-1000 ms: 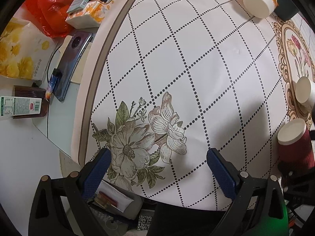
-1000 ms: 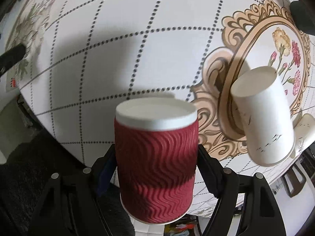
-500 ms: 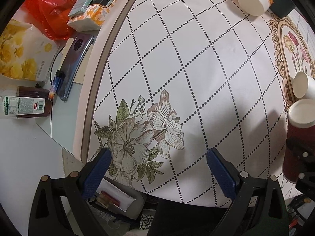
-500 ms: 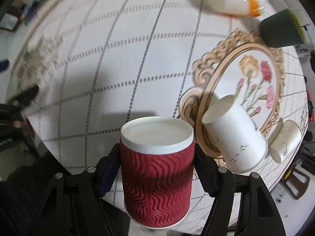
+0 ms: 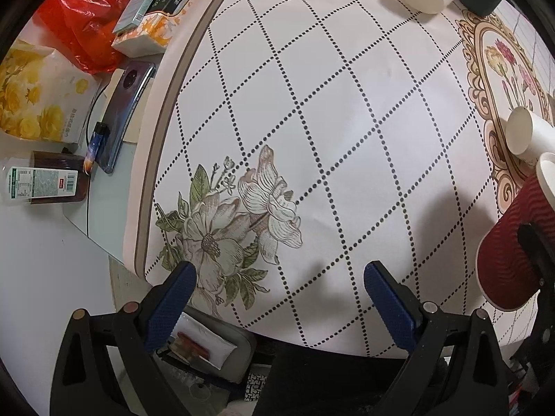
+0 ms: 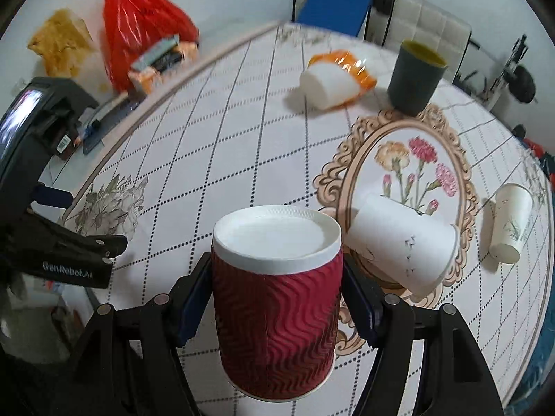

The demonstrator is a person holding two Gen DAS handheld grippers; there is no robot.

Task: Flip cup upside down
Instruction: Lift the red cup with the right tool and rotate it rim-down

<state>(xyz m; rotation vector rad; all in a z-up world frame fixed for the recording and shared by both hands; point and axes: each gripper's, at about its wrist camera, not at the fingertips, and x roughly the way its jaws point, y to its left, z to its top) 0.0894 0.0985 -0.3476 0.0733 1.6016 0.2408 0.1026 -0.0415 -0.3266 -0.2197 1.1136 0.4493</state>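
Observation:
A dark red ribbed paper cup (image 6: 277, 326) sits between the blue pads of my right gripper (image 6: 275, 308), which is shut on it. The cup's white flat bottom faces up toward the camera and its wider rim points down, above the table. The same cup shows at the right edge of the left wrist view (image 5: 513, 249). My left gripper (image 5: 279, 289) is open and empty over the near edge of the tablecloth (image 5: 347, 138), by the printed flower.
A white paper cup (image 6: 402, 246) lies on its side right of the red cup; another (image 6: 510, 223) lies farther right. A dark green cup (image 6: 414, 76) stands at the back beside a white-and-orange cup (image 6: 333, 81) on its side. A phone (image 5: 126, 111), boxes and a red bag (image 5: 83, 24) lie left.
My right gripper has lifted and tilted up with the red cup, so the far table and room come into view. In the left wrist view the red cup has moved closer and tipped.

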